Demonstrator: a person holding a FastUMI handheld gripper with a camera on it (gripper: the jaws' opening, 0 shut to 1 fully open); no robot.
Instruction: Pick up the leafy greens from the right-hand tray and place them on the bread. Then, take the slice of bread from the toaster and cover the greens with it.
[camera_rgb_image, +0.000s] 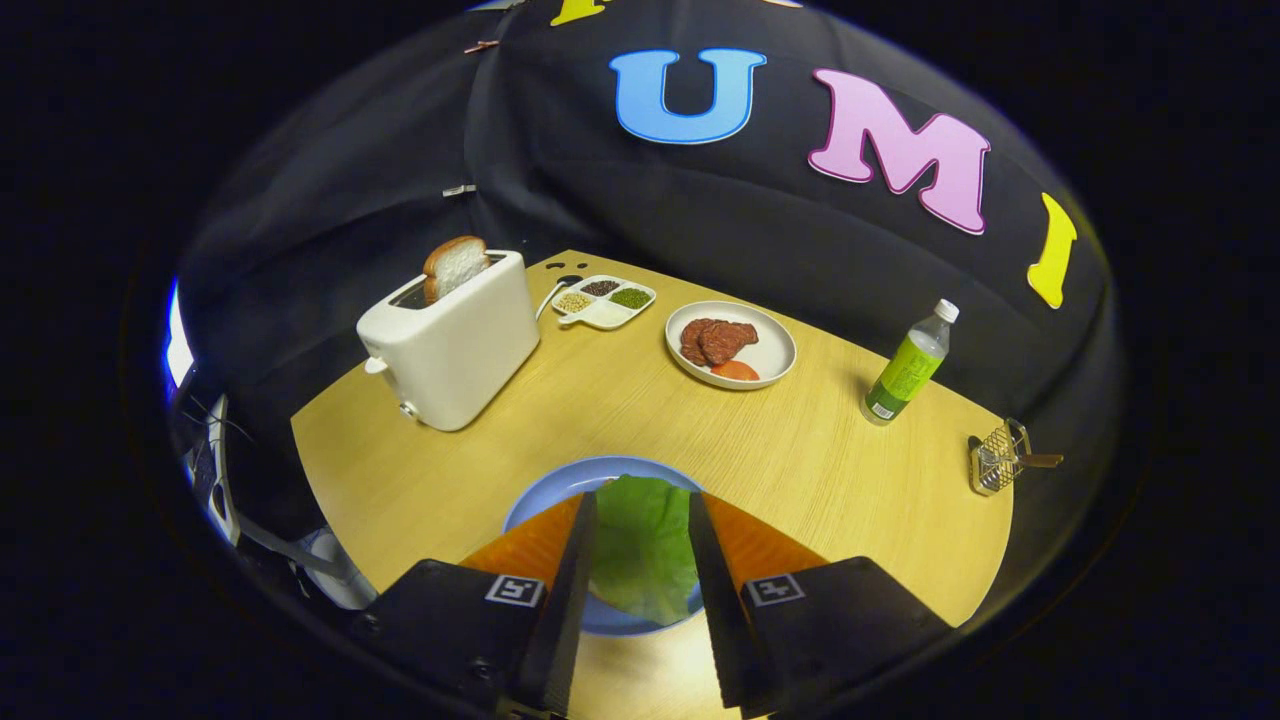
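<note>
Showing one toaster (452, 345) in the upper left of the frame, with one slice of bread (455, 265) sticking up out of its slot. Sitting right of it, one small divided tray (604, 300) holding three little heaps of grains or seeds, too small to tell apart. Further right, one white plate (731, 345) carrying brownish patties and an orange slice; patty count unclear, overlapping. Standing toward the right, one green-labelled bottle (908, 368), and at the far right edge of the table (620, 420) one small wire basket (995, 460), hard to make out. Lying low in the centre, one blue plate (560, 490), partly covered by the fingers (565, 575). Resting on it, one leaf of leafy greens (645, 545), showing in the gap between the fingers, its sides running under them. Bread beneath the leaf not made out. Gripper (642, 505) standing spread moderately wide, fingers flanking the leaf; touching or hovering above, impossible to tell.
</note>
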